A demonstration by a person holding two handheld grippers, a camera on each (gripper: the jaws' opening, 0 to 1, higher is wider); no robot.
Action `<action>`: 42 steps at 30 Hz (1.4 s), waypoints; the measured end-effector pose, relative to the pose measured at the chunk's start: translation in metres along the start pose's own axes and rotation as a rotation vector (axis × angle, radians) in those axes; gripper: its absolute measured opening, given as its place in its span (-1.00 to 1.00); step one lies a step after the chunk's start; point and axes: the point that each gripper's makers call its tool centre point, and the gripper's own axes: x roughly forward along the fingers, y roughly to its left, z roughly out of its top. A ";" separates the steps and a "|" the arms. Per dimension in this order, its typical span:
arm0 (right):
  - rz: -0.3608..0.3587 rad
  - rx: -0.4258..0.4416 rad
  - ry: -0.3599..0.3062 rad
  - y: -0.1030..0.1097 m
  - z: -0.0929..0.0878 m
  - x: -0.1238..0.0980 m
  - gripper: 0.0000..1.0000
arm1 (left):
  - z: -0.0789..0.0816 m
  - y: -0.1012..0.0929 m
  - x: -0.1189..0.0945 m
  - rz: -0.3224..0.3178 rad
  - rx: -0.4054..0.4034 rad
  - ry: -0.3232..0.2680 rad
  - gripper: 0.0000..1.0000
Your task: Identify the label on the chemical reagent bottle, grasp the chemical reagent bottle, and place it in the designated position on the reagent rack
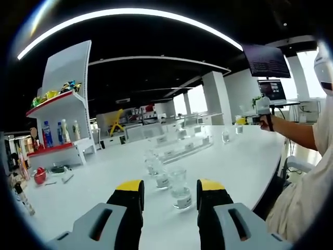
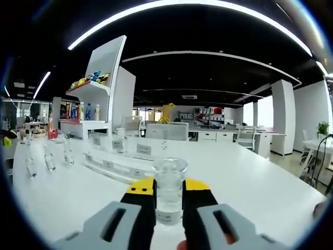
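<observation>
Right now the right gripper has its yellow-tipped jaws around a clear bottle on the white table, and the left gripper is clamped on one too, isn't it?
Not quite. In the left gripper view the left gripper is open with nothing between its jaws; the clear bottles stand on the white table beyond its tips. The right gripper does have a bottle between its jaws.

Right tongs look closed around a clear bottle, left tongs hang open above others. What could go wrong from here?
1. The right tongs pinch a smooth glass bottle low on its body; it may slip or tilt when carried to the clear rack.
2. The left tongs hover open near several close-set bottles; a careless reach might topple neighbours.
3. The labels are small, so a misread slot seems possible.
</observation>
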 end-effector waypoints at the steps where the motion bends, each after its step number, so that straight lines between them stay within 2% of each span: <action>1: 0.004 0.000 -0.002 0.000 0.003 0.001 -0.64 | 0.000 0.000 0.000 0.000 0.001 0.000 -0.19; 7: 0.022 0.001 -0.016 0.001 0.018 0.003 -0.64 | 0.001 -0.001 0.001 -0.006 0.001 -0.001 -0.19; 19: 0.031 0.012 -0.029 0.002 0.034 0.004 -0.64 | 0.003 -0.005 0.004 -0.020 0.001 -0.003 -0.19; 34: 0.065 -0.005 -0.077 0.015 0.075 0.006 -0.64 | 0.006 -0.002 0.002 -0.015 0.004 -0.014 -0.19; 38: 0.068 -0.005 -0.086 0.014 0.079 0.008 -0.64 | 0.002 0.000 0.002 -0.009 0.005 -0.001 -0.19; 42: 0.065 -0.005 -0.082 0.013 0.078 0.010 -0.64 | 0.005 0.001 -0.001 -0.005 0.006 -0.008 -0.19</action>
